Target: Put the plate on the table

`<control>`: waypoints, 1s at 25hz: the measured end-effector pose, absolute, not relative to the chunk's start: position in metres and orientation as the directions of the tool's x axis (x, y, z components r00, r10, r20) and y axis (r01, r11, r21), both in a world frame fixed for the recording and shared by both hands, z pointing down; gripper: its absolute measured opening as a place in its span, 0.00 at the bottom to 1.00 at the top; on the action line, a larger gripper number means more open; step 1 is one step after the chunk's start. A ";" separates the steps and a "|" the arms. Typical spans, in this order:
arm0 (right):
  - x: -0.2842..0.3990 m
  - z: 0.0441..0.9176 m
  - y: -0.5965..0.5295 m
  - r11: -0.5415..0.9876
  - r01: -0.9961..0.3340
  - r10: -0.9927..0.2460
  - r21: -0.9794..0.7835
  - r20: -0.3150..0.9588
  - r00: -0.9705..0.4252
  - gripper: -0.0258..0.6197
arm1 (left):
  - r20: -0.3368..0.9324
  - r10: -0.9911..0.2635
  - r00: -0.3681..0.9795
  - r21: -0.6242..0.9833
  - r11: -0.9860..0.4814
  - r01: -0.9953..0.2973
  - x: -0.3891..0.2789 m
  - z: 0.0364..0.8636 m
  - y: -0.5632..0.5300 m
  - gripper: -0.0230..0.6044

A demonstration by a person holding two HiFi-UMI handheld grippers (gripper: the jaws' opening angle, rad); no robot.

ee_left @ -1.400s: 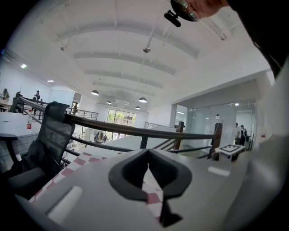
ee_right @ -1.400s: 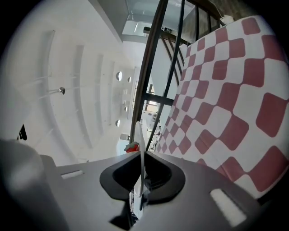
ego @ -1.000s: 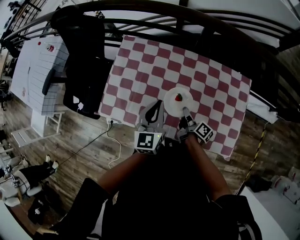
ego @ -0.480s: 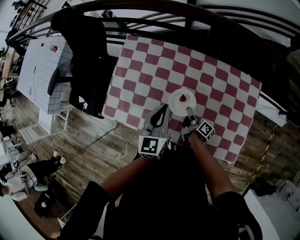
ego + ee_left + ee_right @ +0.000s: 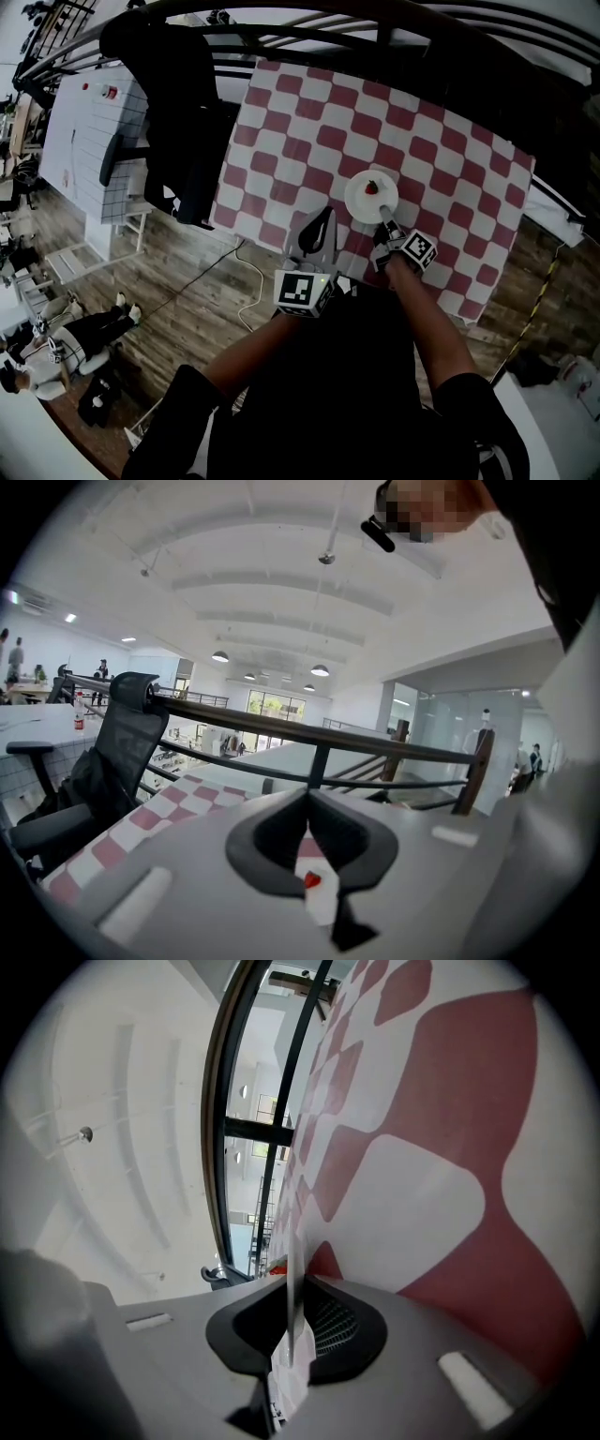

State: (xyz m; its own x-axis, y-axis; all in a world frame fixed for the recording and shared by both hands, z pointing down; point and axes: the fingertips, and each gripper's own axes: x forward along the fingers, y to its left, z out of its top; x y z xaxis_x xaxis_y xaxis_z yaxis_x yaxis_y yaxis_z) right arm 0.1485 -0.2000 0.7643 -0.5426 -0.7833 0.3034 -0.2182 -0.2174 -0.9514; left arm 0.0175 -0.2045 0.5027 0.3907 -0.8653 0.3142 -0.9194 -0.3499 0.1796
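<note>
A small white plate (image 5: pixel 367 201) with a red strawberry (image 5: pixel 372 187) on it lies on the red-and-white checked tablecloth (image 5: pixel 309 122), near the table's front edge. My right gripper (image 5: pixel 384 223) has the plate's near rim (image 5: pixel 289 1321) between its jaws, seen edge-on in the right gripper view. Those jaws are opening, with the pads still against the rim. My left gripper (image 5: pixel 321 213) hovers just left of the plate, shut and empty. Through the gap behind its tips (image 5: pixel 306 795), the plate (image 5: pixel 321 904) and strawberry (image 5: pixel 310 880) show.
A black office chair (image 5: pixel 173 103) stands at the table's left side, beside a white desk (image 5: pixel 89 141). A dark railing (image 5: pixel 375 28) runs behind the table. A white cable (image 5: pixel 239 281) trails over the wooden floor below the table edge.
The plate and my right gripper have shifted slightly up and right in the head view as the camera moved. My left gripper has stayed beside them, still shut.
</note>
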 end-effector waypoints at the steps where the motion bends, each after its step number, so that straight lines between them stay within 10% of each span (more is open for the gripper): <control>1: 0.148 0.764 -0.200 -0.219 -0.226 -0.781 -0.949 0.310 -0.543 0.09 | 0.313 -0.862 0.399 0.185 -0.357 -0.916 0.019 0.502 -0.204 0.05; 16: 0.146 0.795 -0.194 -0.353 -0.460 -0.634 -0.815 0.570 -0.523 0.08 | 0.276 -0.832 0.482 0.129 -0.465 -0.876 0.025 0.497 -0.202 0.05; 25: 0.157 0.785 -0.178 -0.294 -0.623 -0.611 -0.725 0.643 -0.461 0.27 | 0.260 -0.837 0.481 0.159 -0.454 -0.876 0.007 0.485 -0.190 0.05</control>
